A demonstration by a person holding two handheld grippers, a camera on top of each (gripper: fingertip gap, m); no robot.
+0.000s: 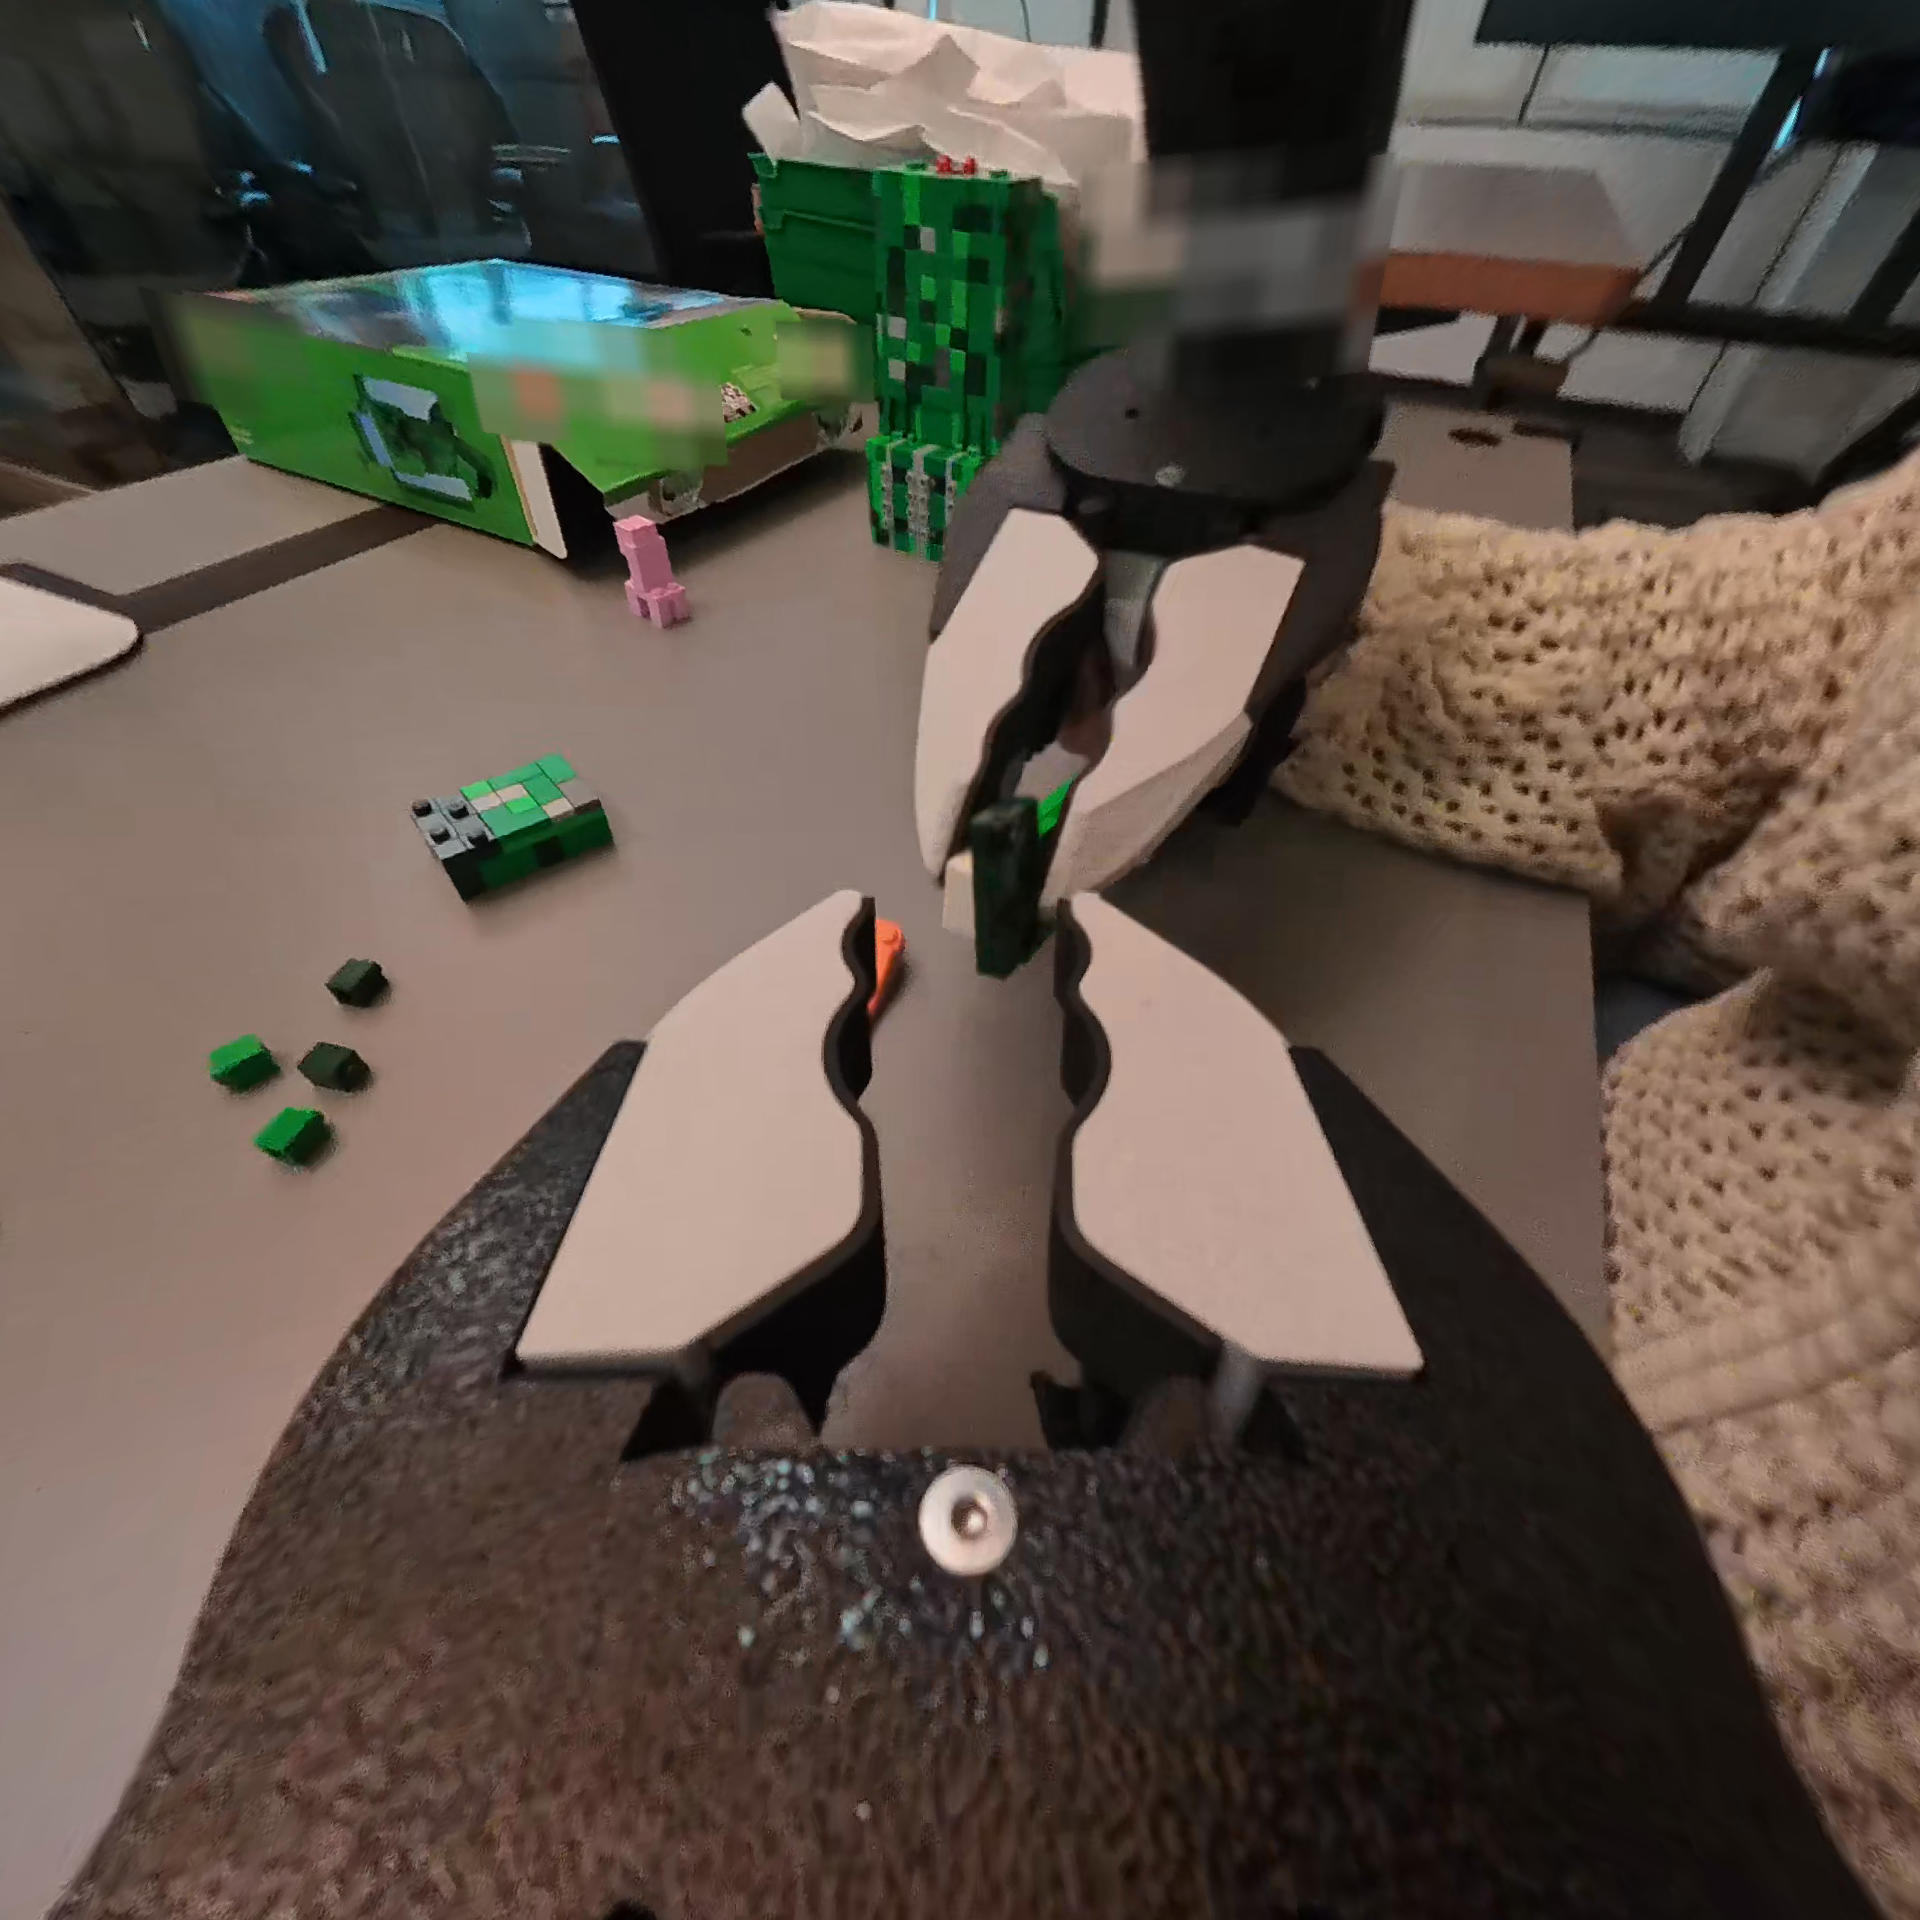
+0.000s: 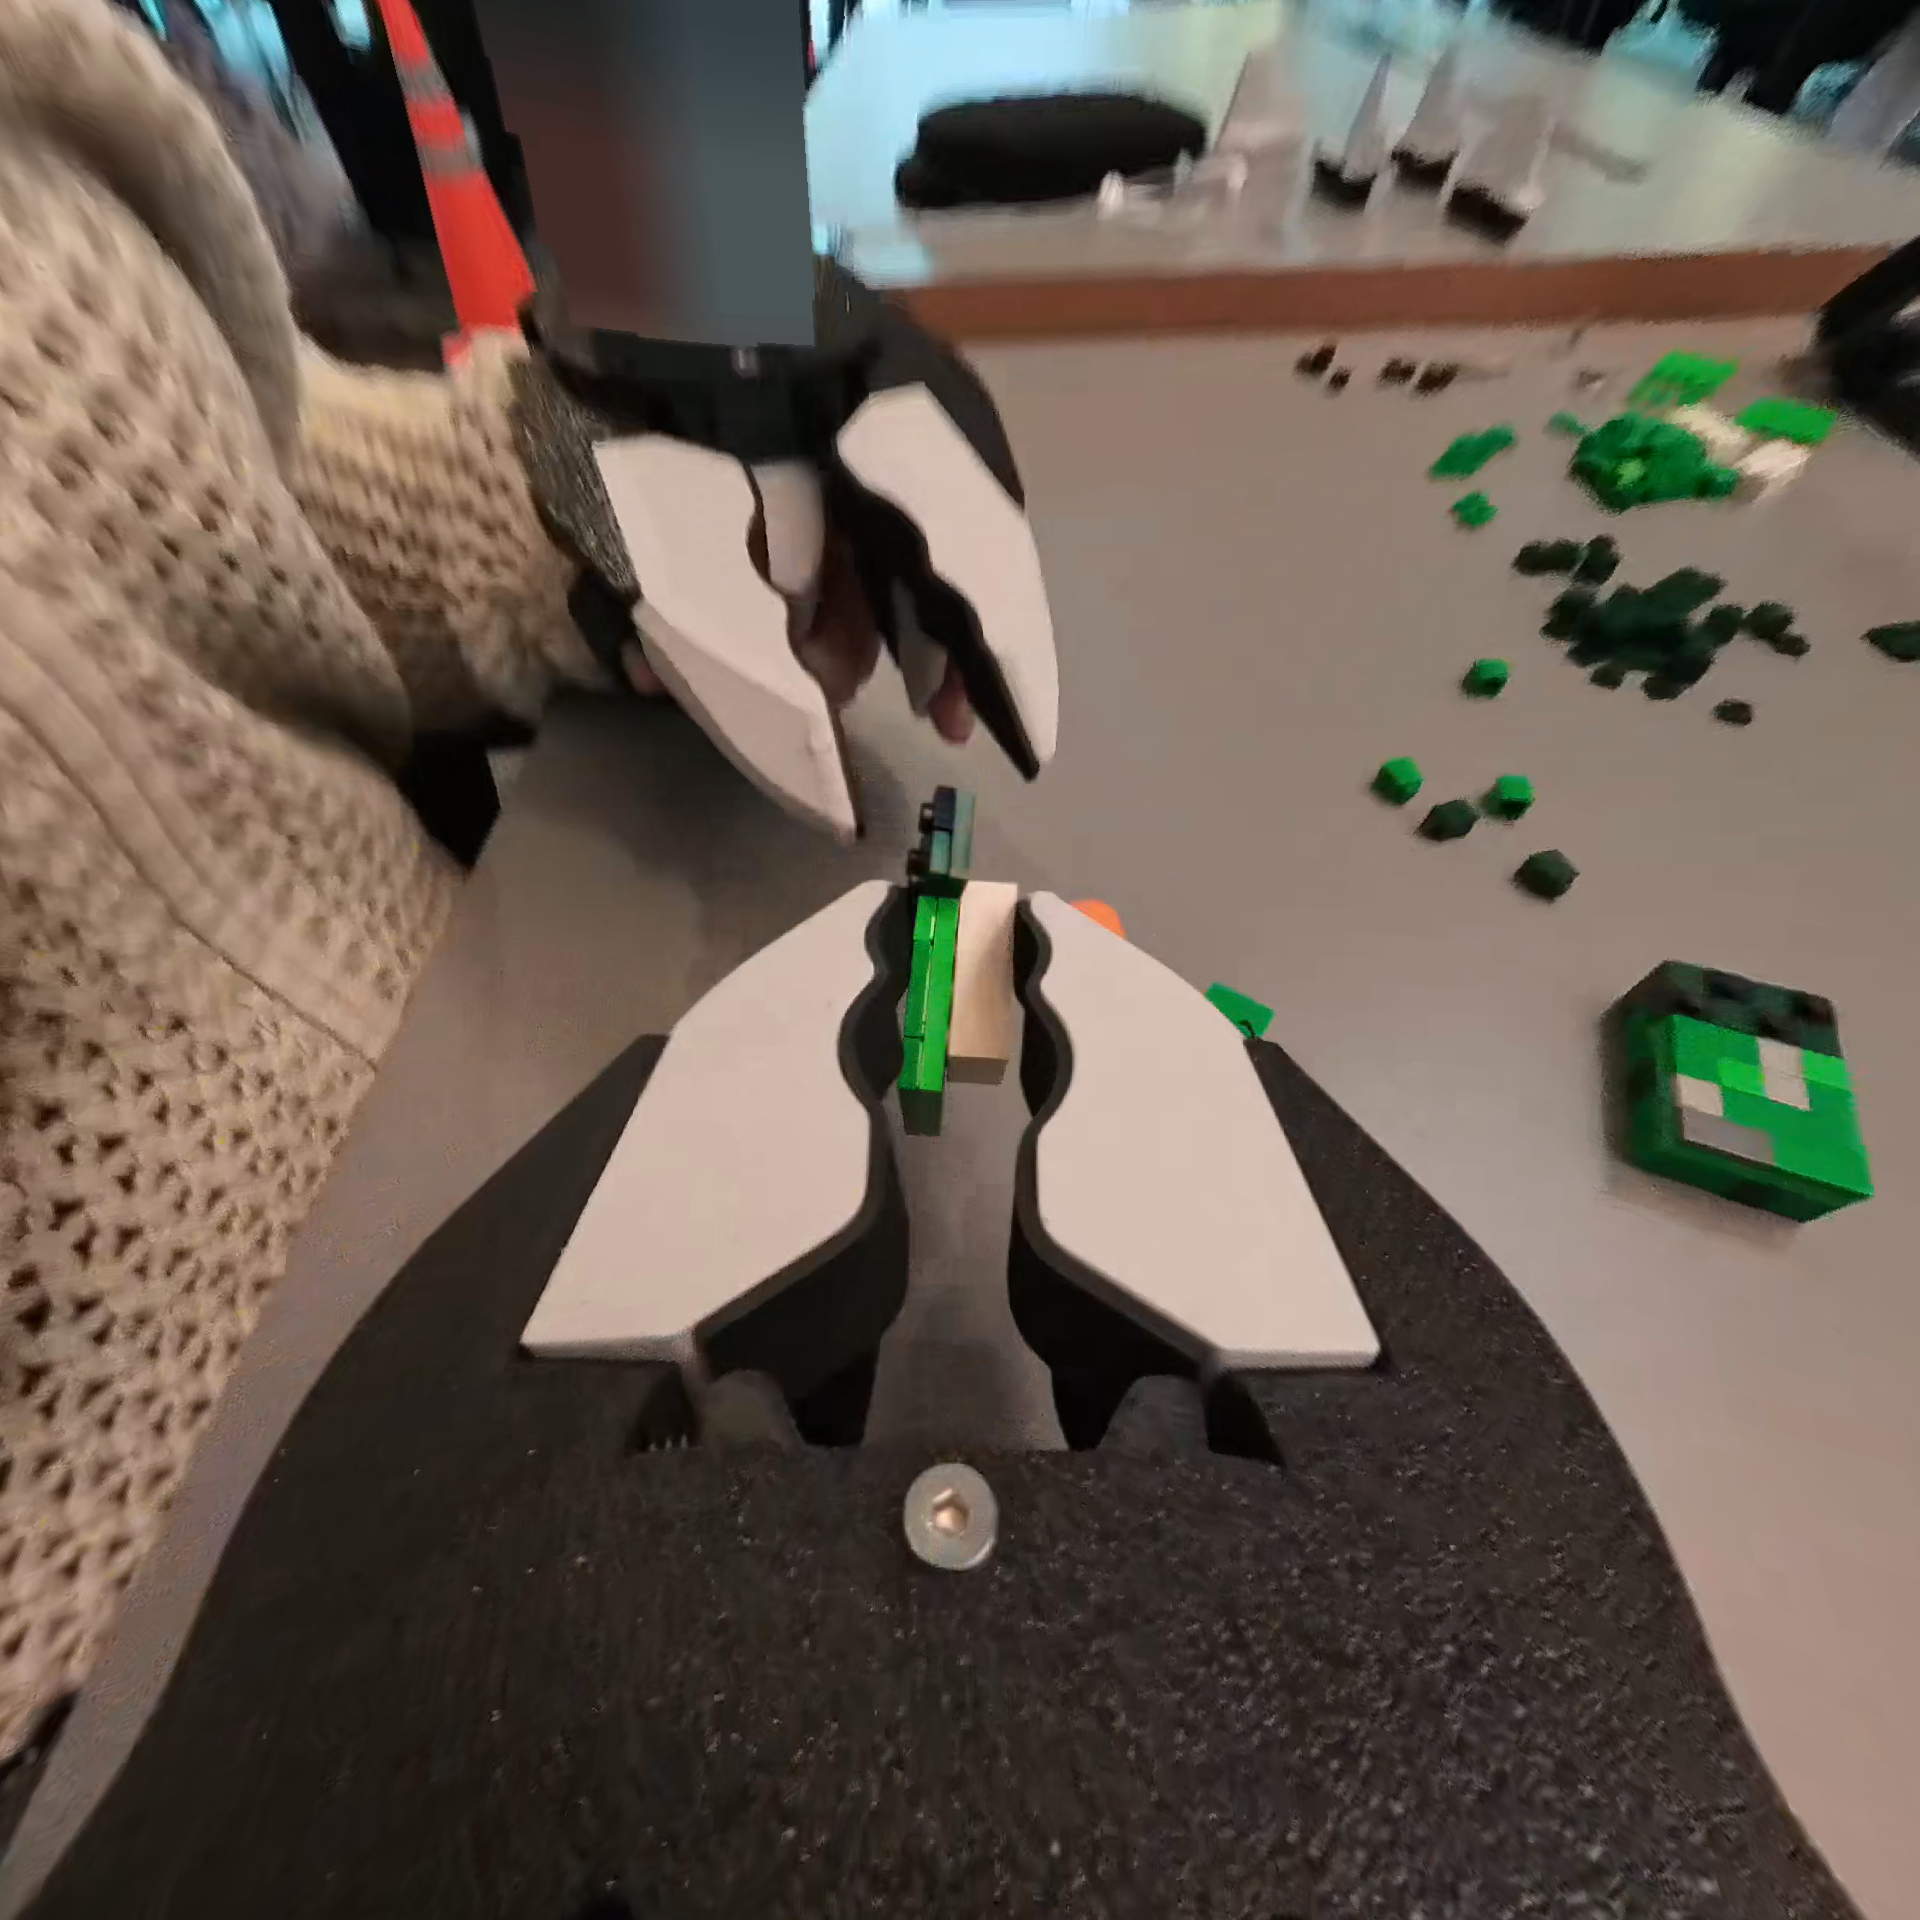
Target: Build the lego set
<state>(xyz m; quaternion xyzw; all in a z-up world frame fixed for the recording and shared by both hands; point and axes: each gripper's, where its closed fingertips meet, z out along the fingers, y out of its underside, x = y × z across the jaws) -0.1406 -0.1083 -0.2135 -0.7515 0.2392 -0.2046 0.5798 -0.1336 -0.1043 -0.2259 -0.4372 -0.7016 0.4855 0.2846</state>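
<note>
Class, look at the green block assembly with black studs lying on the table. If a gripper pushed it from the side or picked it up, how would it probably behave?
The green block assembly lies flat and low on the table, so a push would likely slide it, not tip it. Its squared edges suggest it won't roll. Being made of many small pieces, it is probably stiff, though a piece might pop off under a hard squeeze.

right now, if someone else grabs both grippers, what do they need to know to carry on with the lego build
Right gripper: shut on a small upright stack of green, dark green and white lego plates, held above the grey tabletop.
Left gripper: open, empty, its tips just short of that stack.
On the table: a flat green-and-black brick panel with grey squares, four loose small green bricks, an orange piece, a pink brick figure, the tall green pixel-patterned brick model beside the green set box. More loose green bricks lie farther right.
Done: the tall model's body and the panel look assembled.
Left: probably attaching the held stack and the loose bricks.
</note>
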